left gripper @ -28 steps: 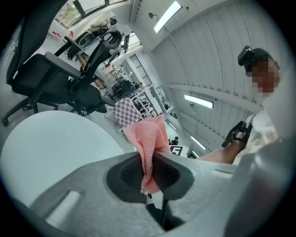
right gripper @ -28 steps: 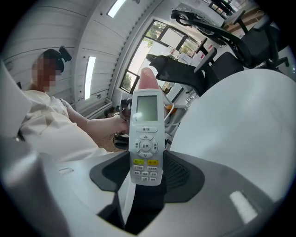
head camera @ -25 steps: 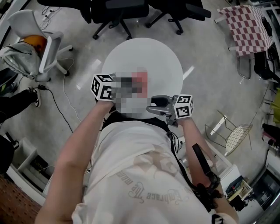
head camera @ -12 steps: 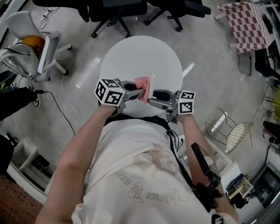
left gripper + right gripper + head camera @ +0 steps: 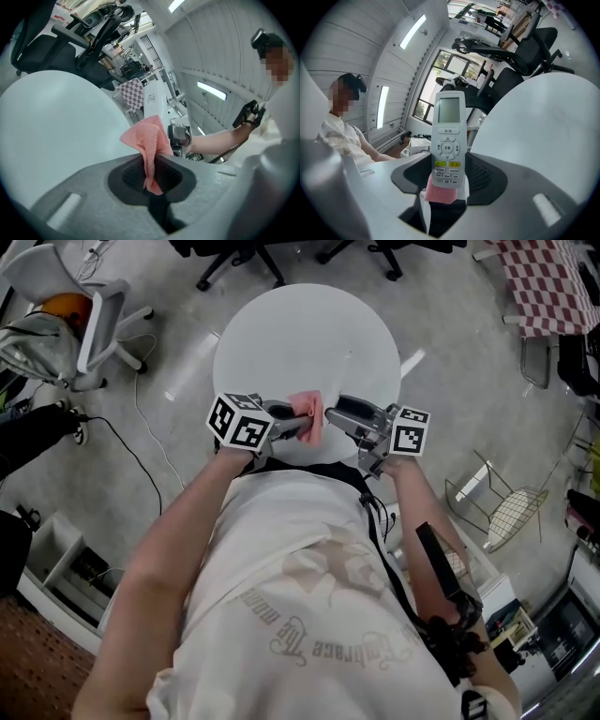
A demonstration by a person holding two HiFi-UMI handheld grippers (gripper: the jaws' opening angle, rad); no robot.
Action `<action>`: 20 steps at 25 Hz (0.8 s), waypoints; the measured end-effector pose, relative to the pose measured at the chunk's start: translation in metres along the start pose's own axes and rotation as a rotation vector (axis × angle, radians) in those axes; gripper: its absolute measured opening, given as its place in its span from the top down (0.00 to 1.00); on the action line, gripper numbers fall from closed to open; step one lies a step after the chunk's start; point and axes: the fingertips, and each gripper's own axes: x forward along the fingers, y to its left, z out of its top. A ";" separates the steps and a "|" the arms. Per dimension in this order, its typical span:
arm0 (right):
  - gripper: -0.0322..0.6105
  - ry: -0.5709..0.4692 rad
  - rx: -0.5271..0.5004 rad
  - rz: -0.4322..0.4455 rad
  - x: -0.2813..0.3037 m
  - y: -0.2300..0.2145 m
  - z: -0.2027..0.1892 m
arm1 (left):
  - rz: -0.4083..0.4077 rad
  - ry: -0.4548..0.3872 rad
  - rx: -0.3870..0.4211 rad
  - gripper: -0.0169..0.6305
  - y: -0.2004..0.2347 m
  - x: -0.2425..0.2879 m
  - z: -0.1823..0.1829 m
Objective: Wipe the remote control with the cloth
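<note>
Overhead look down at a round white table (image 5: 300,334), with two hand-held grippers above its near part.

At left, the left gripper (image 5: 298,426), jaws pressed together on a small pink terry cloth (image 5: 311,413). Pinches it by a lower fold, the rest bunched and flaring up past the jaw tips.

Just right of the cloth, the right gripper (image 5: 335,408), pointing left toward it and clamped on a slim white plastic remote control (image 5: 447,140). Stands upright between the jaws, gripped by its lower end, face toward that gripper's camera. Pale grey screen at the top, a round pad of arrow buttons in the middle, two yellow-green keys below, then rows of small grey keys.

Held in the air near the cloth; cannot tell whether touching it.

Hard to make out from above: the remote control, lost against the grey gripper. Under its lower end, a pink patch, unclear whether padding or fabric. Button print too small to read. Far side of the table cut off in both gripper views.
</note>
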 end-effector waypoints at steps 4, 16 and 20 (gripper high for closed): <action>0.59 -0.014 0.025 -0.096 -0.004 -0.026 0.004 | 0.043 0.002 -0.020 0.94 0.010 0.003 -0.006; 0.59 0.414 -0.057 -0.548 -0.006 -0.126 -0.031 | 0.218 -0.130 -0.094 0.94 0.037 -0.028 -0.006; 0.59 0.550 -0.147 -0.651 0.001 -0.143 -0.041 | 0.238 -0.162 -0.120 0.94 0.041 -0.040 -0.017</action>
